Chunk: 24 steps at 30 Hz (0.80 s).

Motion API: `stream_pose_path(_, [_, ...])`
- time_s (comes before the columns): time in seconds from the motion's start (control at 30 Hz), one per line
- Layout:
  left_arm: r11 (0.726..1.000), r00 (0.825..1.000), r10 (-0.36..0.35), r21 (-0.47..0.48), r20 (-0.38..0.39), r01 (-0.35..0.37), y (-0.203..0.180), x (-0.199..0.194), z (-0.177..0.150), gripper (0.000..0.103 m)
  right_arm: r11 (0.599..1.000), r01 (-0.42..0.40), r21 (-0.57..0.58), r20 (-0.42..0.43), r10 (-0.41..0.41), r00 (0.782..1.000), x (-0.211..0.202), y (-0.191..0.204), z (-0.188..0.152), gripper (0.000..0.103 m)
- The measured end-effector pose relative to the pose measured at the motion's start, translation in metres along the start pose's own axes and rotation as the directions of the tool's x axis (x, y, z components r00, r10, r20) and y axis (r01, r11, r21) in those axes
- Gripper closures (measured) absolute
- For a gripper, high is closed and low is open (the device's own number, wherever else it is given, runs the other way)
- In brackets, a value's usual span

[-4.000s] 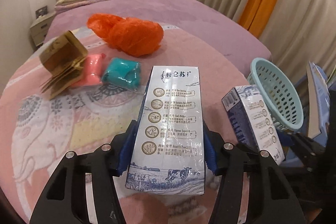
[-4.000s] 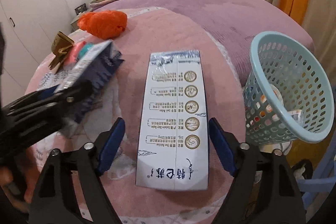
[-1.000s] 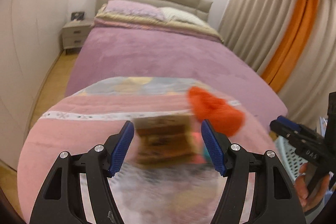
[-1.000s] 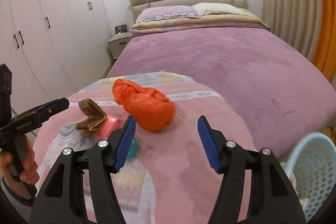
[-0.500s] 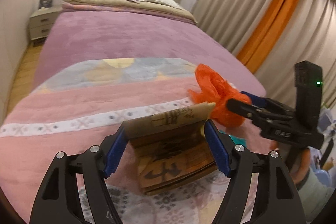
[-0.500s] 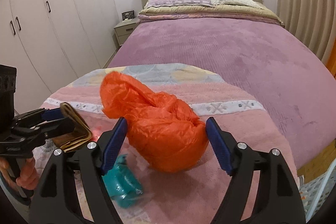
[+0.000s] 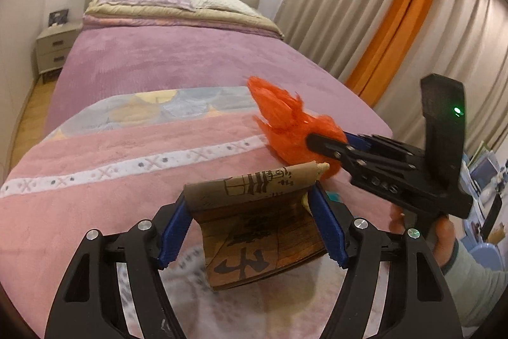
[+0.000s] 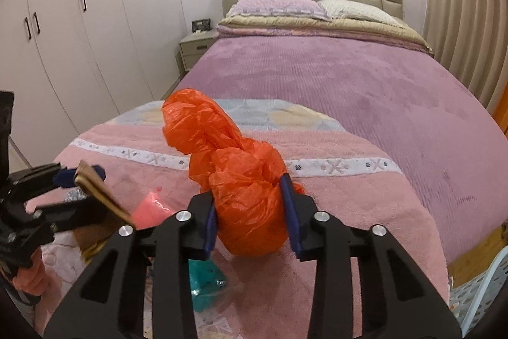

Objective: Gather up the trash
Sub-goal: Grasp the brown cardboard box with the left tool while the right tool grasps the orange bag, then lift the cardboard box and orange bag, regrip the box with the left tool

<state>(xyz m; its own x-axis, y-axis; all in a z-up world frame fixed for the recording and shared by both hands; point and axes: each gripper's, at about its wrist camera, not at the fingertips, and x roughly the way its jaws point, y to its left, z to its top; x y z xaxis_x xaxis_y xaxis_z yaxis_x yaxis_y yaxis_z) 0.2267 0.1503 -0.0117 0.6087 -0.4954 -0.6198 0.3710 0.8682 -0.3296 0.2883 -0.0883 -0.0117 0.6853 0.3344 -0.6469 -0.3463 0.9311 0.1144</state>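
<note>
My left gripper [image 7: 250, 224] is shut on a brown folded paper bag [image 7: 257, 231] with black characters, its pads pressing both sides, just above the pink blanket [image 7: 127, 148]. My right gripper [image 8: 252, 212] is shut on a crumpled orange plastic bag [image 8: 241, 177], which is squeezed between the blue pads. The orange bag also shows in the left wrist view [image 7: 285, 123], with the right gripper [image 7: 320, 145] clamped on it. The left gripper with the brown bag [image 8: 95, 186] shows at the left of the right wrist view.
A pink packet [image 8: 152, 208] and a teal packet [image 8: 206, 278] lie on the blanket under my right gripper. The rim of a light blue basket [image 8: 479, 294] shows at the lower right. A purple bed [image 8: 349, 78], wardrobe [image 8: 79, 21] and curtains [image 7: 381, 21] surround.
Both grippers have closed: the left on the brown paper bag, the right on the orange plastic bag, which is now squeezed and bunched upward.
</note>
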Motion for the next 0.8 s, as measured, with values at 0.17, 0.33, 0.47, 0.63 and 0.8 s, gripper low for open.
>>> stream_pose_path(0.17, [1.000,1.000,0.002,-0.005,0.017,-0.002,-0.015,-0.020,-0.016,0.034,0.999,-0.003,0.032,0.027,0.002,1.000,-0.019,-0.004,-0.008,0.074])
stream_pose_path(0.33, [0.997,0.998,0.066,-0.049,0.011,-0.066,-0.027,-0.041,-0.036,0.034,0.999,0.023,0.049,0.050,-0.026,0.998,-0.057,-0.005,-0.026,0.074])
stream_pose_path(0.47, [0.991,0.994,0.110,-0.073,0.003,-0.110,-0.037,-0.052,-0.053,0.034,0.996,0.042,0.074,0.035,-0.045,0.998,-0.085,-0.010,-0.047,0.074])
stream_pose_path(0.63, [0.975,0.977,0.212,-0.072,-0.017,-0.212,-0.050,-0.058,-0.076,0.034,0.992,0.069,0.105,0.013,-0.070,0.997,-0.114,-0.021,-0.075,0.074])
stream_pose_path(0.8, [0.941,0.949,0.314,-0.116,-0.038,-0.316,-0.054,-0.057,-0.087,0.034,0.982,0.121,0.143,-0.038,-0.117,0.992,-0.131,-0.028,-0.096,0.074])
